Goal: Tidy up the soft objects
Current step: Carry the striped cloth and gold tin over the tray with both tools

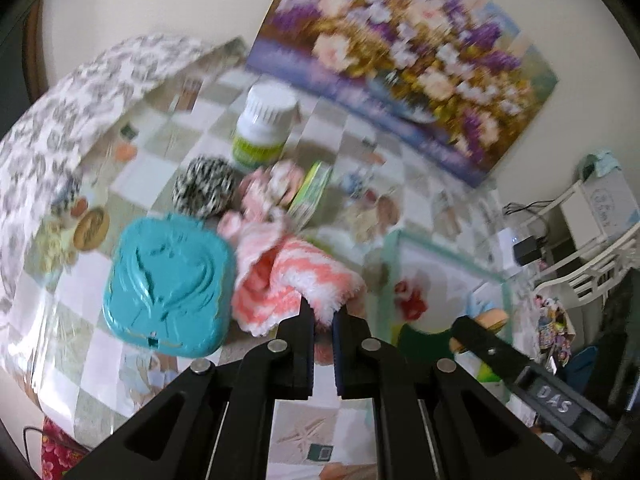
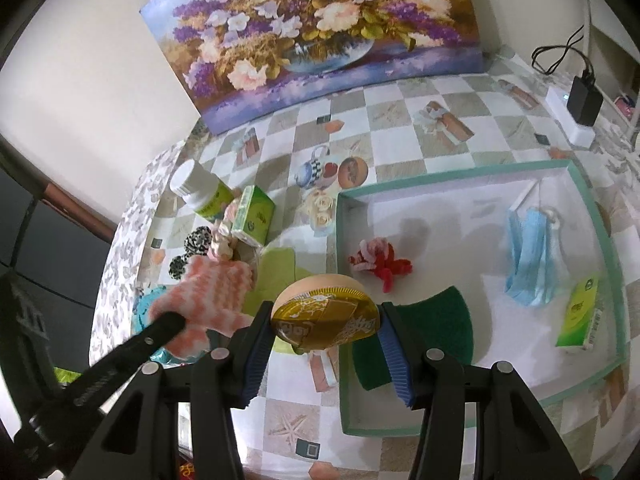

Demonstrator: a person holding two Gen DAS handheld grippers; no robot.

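Fingers of the left gripper (image 1: 323,312) are clenching an edge of a fluffy pink-and-white cloth (image 1: 296,276), which is hanging from them above the bench (image 1: 80,340), just beside a teal lidded box (image 1: 168,284). The right gripper (image 2: 326,332) is squeezing a round beige sponge in a yellow wrapper (image 2: 324,312) between its blue pads, holding it over the near-left corner of a shallow green-edged tray (image 2: 592,208). Inside the tray are lying a dark green scouring pad (image 2: 432,320), a red-and-white scrunchie (image 2: 380,260), a blue face mask (image 2: 528,256) and a green tissue packet (image 2: 580,312). Farther back on the checked bench, a white-capped bottle (image 2: 200,192), another tissue packet (image 2: 256,216) and a black-and-white scrunchie (image 1: 204,188) are sitting near a flower painting (image 2: 312,32).
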